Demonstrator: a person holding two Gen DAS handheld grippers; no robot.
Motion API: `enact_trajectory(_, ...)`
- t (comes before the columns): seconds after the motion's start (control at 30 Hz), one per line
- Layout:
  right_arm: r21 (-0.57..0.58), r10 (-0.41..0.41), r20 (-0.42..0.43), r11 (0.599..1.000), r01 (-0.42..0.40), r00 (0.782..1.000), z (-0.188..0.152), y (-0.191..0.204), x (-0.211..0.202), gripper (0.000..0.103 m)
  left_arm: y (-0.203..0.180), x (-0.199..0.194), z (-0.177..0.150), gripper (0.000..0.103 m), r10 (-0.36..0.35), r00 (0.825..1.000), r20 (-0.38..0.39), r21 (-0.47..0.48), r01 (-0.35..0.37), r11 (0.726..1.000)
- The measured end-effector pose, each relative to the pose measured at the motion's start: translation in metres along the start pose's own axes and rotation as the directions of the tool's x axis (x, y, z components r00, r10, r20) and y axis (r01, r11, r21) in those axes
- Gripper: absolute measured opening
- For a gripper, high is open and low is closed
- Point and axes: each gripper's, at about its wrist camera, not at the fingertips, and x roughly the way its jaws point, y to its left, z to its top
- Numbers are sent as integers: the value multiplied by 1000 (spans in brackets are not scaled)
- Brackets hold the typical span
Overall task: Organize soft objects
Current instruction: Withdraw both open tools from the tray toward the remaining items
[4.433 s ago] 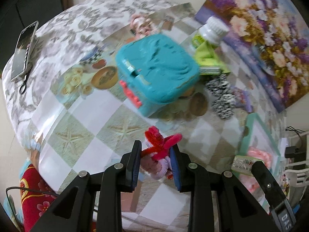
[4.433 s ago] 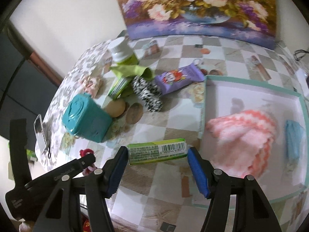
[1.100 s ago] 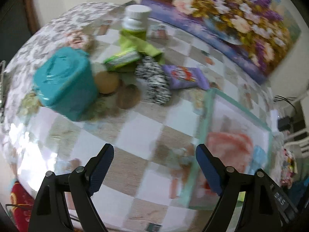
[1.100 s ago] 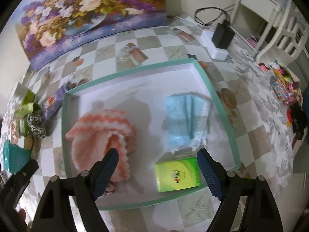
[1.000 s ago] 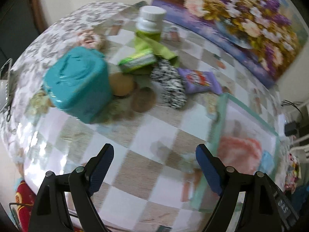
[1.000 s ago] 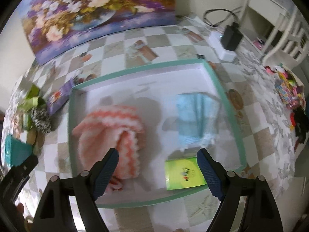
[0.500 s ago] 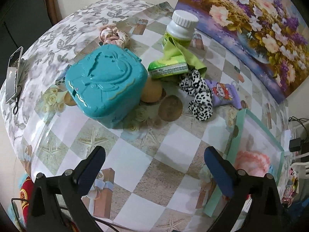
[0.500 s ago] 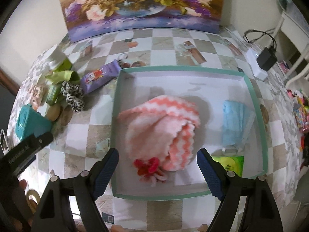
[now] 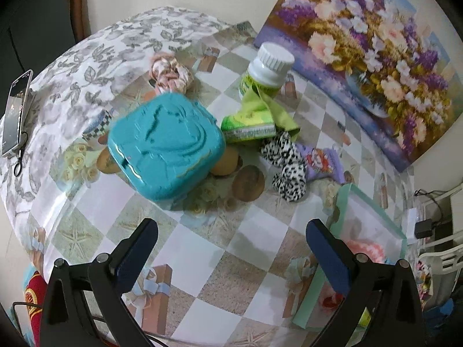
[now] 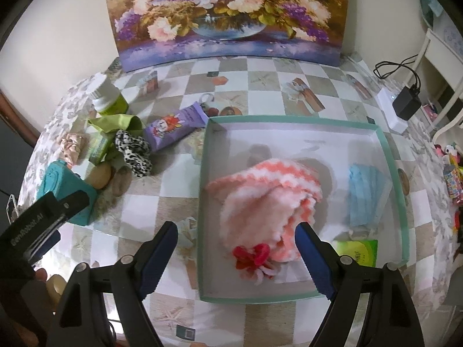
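Note:
A teal-rimmed tray [image 10: 390, 170] holds a pink and white knitted cloth [image 10: 266, 193], a red and pink fuzzy toy [image 10: 251, 257], blue face masks [image 10: 364, 193] and a green tissue pack [image 10: 358, 251]. On the table left of it lie a black and white scrunchie [image 9: 286, 162], a pink scrunchie [image 9: 170, 72], a green cloth [image 9: 269, 107], a green tissue pack [image 9: 249, 124] and a purple pouch [image 10: 176, 127]. My left gripper [image 9: 231, 248] is open and empty above the table, short of the pile. My right gripper [image 10: 235, 257] is open and empty over the tray's near edge.
A teal plastic case [image 9: 165, 144] lies left of the pile, with round brown objects [image 9: 249, 182] beside it and a white-capped bottle [image 9: 266, 72] behind. A flower painting [image 10: 225, 14] leans at the back. A phone [image 9: 14, 112] lies at the far left. A charger [image 10: 405, 104] is at the right.
The left gripper let go of the fuzzy toy and the right let go of the tissue pack; both now lie in the tray. Both grippers opened and swung back left towards the pile.

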Motion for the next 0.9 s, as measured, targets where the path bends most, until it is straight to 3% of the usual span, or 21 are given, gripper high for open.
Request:
enact_trajectory(0.5,-78,58,27,995,-55,998,-1,55,-4,86,45,-33,21,102,-81,991,106,-113,93,989)
enact_trajectory(0.7,-95,85,18,992,-83,996,0,71,-1,86,64,-49,33,102,-35,986,164,-106,53,993)
enact_trajectory(0.9,-63,97,10,993,-96,995,11,74,3,86,80,-46,56,102,-25,990,136,-70,34,997)
